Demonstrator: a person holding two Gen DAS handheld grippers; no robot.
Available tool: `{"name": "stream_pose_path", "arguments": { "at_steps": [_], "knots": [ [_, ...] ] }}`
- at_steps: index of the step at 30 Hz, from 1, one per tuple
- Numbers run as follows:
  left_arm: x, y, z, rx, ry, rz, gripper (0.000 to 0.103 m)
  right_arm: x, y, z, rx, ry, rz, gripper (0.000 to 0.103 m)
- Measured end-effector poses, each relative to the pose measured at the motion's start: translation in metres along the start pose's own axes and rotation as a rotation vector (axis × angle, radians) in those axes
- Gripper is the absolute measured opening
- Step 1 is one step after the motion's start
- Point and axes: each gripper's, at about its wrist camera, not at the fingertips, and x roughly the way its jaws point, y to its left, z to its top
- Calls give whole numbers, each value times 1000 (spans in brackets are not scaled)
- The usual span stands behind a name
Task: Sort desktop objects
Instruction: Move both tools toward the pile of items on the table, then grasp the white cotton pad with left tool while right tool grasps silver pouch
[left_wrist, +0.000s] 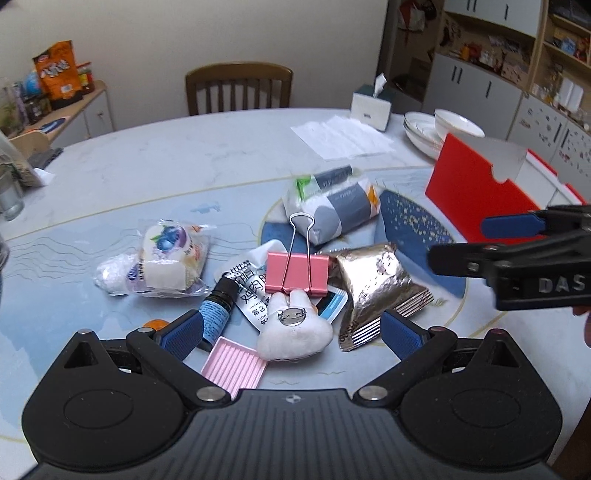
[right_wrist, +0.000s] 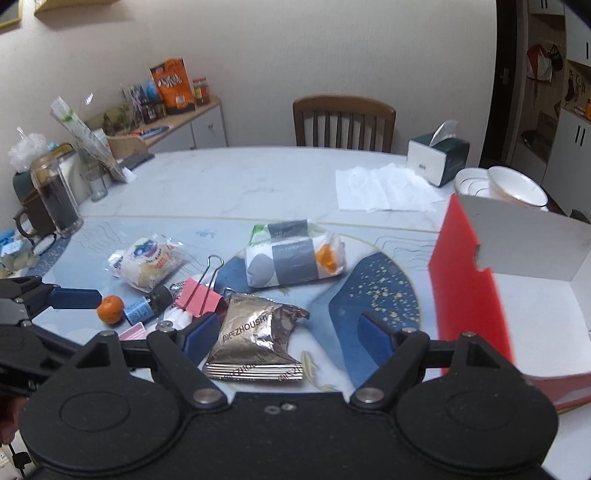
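My left gripper (left_wrist: 291, 334) is open low over a pile on the table, its fingers either side of a white plush brooch (left_wrist: 295, 332) and a pink ridged tray (left_wrist: 234, 369). Behind these lie a pink binder clip (left_wrist: 297, 273), a blue-labelled bottle (left_wrist: 216, 310), a blueberry snack packet (left_wrist: 162, 258) and a grey-white wrapped pack (left_wrist: 332, 203). My right gripper (right_wrist: 290, 336) is open around a gold foil packet (right_wrist: 255, 343), with no contact visible. A tangerine (right_wrist: 110, 309) sits left of the pile. An open red box (right_wrist: 517, 295) with a white inside stands at the right.
A tissue box (right_wrist: 436, 157), spread paper napkins (right_wrist: 384, 188) and stacked white bowls (right_wrist: 513, 188) sit at the far right of the table. A glass jar (right_wrist: 55, 195) and clutter line the left edge. A wooden chair (right_wrist: 343, 122) stands behind the table.
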Motion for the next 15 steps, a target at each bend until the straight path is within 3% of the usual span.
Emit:
{"name": "stream_pose_path", "arguments": {
  "at_steps": [12,15],
  "knots": [
    [27,16,5,4,58,-63,101,51,13,8,38,123,14,80],
    [32,21,6,-4,72,-66,90,58,15,10,53,145,26,80]
  ]
}}
